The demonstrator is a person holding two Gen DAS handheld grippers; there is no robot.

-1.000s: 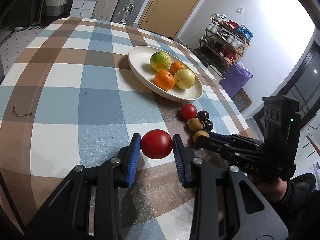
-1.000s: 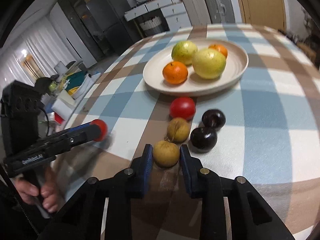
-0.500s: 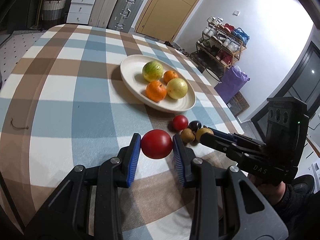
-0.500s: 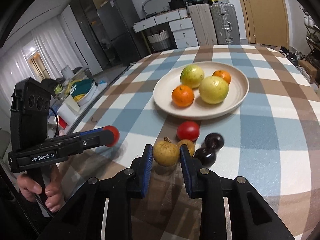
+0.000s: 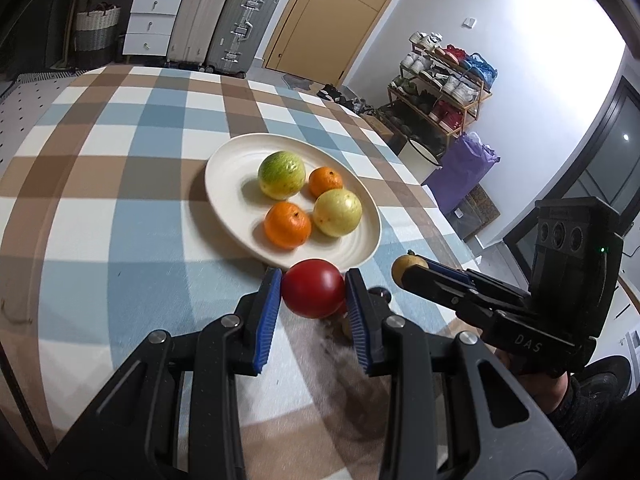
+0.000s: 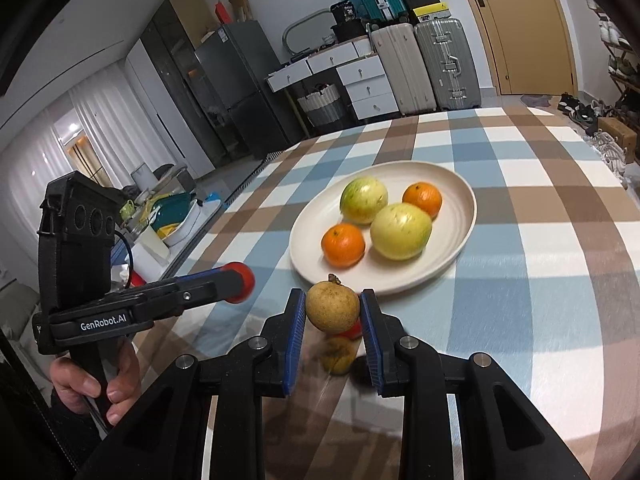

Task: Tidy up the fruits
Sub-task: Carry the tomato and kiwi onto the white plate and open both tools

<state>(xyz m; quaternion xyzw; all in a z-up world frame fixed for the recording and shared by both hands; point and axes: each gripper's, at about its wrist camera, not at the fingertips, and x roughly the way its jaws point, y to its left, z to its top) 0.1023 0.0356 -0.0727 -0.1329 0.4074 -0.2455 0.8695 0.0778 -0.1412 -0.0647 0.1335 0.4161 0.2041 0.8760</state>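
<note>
My left gripper [image 5: 313,290] is shut on a red tomato [image 5: 313,288] and holds it in the air just short of the white plate [image 5: 228,184]. My right gripper [image 6: 333,310] is shut on a small brown fruit [image 6: 332,307], also lifted, near the plate's [image 6: 464,216] front rim. The plate holds two oranges [image 5: 287,225] and two yellow-green fruits [image 5: 281,174]. A red fruit [image 6: 353,331] and a yellow-brown fruit [image 6: 339,356] lie on the table below the right gripper, partly hidden. The right gripper also shows in the left wrist view [image 5: 408,268].
The table has a blue, brown and white checked cloth [image 5: 120,208]. A dark small fruit [image 5: 379,293] lies by the left gripper's right finger. Suitcases [image 5: 224,20] and a drawer unit stand beyond the table's far edge, a shoe rack [image 5: 444,88] to the right.
Both grippers have risen from the table and moved toward the plate, each carrying its fruit. The other small fruits stayed on the table and now lie below the grippers.
</note>
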